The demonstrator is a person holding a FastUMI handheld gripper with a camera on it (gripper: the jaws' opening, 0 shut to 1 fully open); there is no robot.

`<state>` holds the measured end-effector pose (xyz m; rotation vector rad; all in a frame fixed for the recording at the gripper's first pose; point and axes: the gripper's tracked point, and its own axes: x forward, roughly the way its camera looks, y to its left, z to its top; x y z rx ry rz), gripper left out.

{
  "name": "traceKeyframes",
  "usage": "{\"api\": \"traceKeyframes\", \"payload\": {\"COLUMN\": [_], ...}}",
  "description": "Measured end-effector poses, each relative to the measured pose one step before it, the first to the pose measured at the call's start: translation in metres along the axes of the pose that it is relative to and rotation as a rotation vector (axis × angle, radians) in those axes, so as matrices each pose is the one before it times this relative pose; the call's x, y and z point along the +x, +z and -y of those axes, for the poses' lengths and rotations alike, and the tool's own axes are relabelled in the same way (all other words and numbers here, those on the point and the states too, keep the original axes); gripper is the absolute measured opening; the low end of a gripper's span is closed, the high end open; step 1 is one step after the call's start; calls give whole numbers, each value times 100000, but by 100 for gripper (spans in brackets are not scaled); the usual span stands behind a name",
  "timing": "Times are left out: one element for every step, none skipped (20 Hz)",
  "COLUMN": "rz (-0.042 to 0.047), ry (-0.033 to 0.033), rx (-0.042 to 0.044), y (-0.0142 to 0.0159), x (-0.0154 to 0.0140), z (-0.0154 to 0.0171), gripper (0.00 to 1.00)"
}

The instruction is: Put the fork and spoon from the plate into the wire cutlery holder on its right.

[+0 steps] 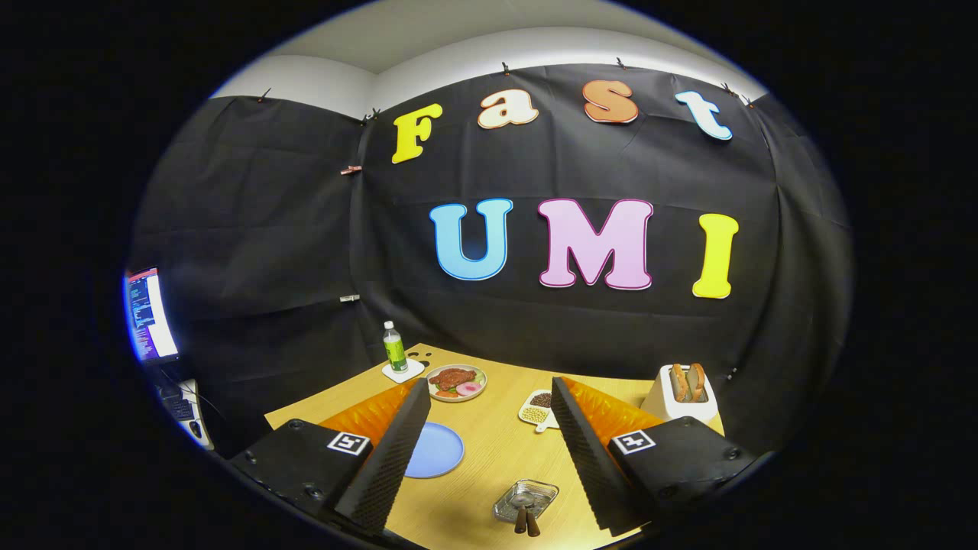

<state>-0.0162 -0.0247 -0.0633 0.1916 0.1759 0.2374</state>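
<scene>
Black cloth walled the booth behind a wooden table point(489, 458) as the gripper point(490, 382) hung above it, its fingers spread wide and holding nothing. Between them, at about six o'clock, sat the metal cutlery holder point(526, 498), with two brown-handled utensils point(526, 521) lying in it, handles poking out over its near rim. They were too small to tell fork from spoon. At the holder's ten o'clock lay the blue plate point(434, 451), bare, which suggested the transfer was largely done. The risk from here appeared to lie in those overhanging handles. A finger brushing them on a low pass could lever both pieces out. The shallow holder also looked light and close to the table's near edge, so it might skid if nudged. Nothing stood between plate and holder. Farther off, a small dish of beans point(537, 409) sat at the holder's twelve o'clock and a plate of food point(456, 382) at eleven, with a green bottle point(394, 347) beyond it. A white toaster point(684, 397) holding bread stood at two o'clock, beside the right finger. A lit monitor point(149, 313) glowed off the table at nine o'clock.
</scene>
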Motion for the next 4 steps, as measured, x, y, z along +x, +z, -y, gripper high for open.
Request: {"api": "traceKeyframes", "payload": {"rz": [-232, -299, -322, -200], "ry": [306, 223, 168, 193], "rx": [-87, -65, -123, -188], "y": [29, -161, -65, -75], "x": [22, 92, -60, 65], "z": [-98, -79, -80, -30], "gripper": [99, 99, 99, 99]}}
